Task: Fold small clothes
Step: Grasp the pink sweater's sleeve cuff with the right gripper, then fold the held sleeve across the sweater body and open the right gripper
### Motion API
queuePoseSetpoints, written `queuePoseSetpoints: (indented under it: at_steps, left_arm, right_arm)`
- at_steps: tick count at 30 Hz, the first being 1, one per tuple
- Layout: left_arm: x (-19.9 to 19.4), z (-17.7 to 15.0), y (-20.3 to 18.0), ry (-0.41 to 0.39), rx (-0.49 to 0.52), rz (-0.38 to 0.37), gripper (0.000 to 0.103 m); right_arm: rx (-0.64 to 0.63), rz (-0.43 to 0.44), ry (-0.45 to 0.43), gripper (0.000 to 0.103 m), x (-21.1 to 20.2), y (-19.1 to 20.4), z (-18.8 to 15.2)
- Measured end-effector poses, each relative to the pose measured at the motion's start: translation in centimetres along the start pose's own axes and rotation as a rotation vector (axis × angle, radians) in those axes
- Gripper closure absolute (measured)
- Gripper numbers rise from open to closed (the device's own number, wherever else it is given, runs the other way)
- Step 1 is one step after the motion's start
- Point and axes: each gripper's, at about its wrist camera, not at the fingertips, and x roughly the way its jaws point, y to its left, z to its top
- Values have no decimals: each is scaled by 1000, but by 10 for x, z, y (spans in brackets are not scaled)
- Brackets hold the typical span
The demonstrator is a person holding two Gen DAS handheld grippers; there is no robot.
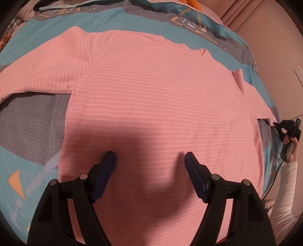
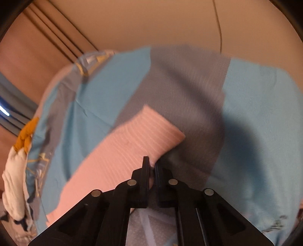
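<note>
A pink striped T-shirt [image 1: 151, 98] lies spread flat on a blue and grey bedcover [image 1: 34, 121], sleeves out to both sides. My left gripper [image 1: 150, 159] is open and empty, hovering over the shirt's lower middle. My right gripper [image 2: 152, 164] is shut on the edge of the shirt's sleeve [image 2: 132, 143], which lies on the bedcover [image 2: 255, 113]. The right gripper also shows at the far right of the left wrist view [image 1: 289, 132], held in a hand.
A wall and a curtain [image 2: 47, 47] stand behind the bed. A white and orange soft item [image 2: 17, 170] lies at the bed's left edge. A cable [image 2: 219, 28] hangs against the wall. Crumpled fabric [image 1: 56, 7] lies at the bed's far end.
</note>
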Motion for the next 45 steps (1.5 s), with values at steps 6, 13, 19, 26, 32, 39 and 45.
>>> queuePoseSetpoints:
  at_steps: [6, 13, 19, 26, 32, 39, 45]
  left_arm:
    - [-6, 2, 6, -5, -51, -38, 28]
    - [-32, 7, 11, -65, -91, -49, 29]
    - [-65, 13, 15, -160, -85, -32, 29]
    - [-96, 17, 18, -238, -78, -39, 28]
    - [-114, 17, 24, -291, -78, -14, 28]
    - [-121, 20, 30, -311, -84, -5, 28]
    - [-121, 17, 36, -312, -94, 15, 28]
  right_arm:
    - [-36, -41, -26, 97, -13, 0, 10]
    - [-202, 22, -184, 97, -81, 70, 9]
    - [-392, 108, -268, 97, -124, 145, -14]
    - [-566, 191, -308, 97, -148, 212, -57]
    - [-710, 255, -281, 97, -155, 251, -105]
    - [-854, 325, -208, 97, -150, 285, -166]
    - [-972, 351, -131, 97, -139, 302, -217]
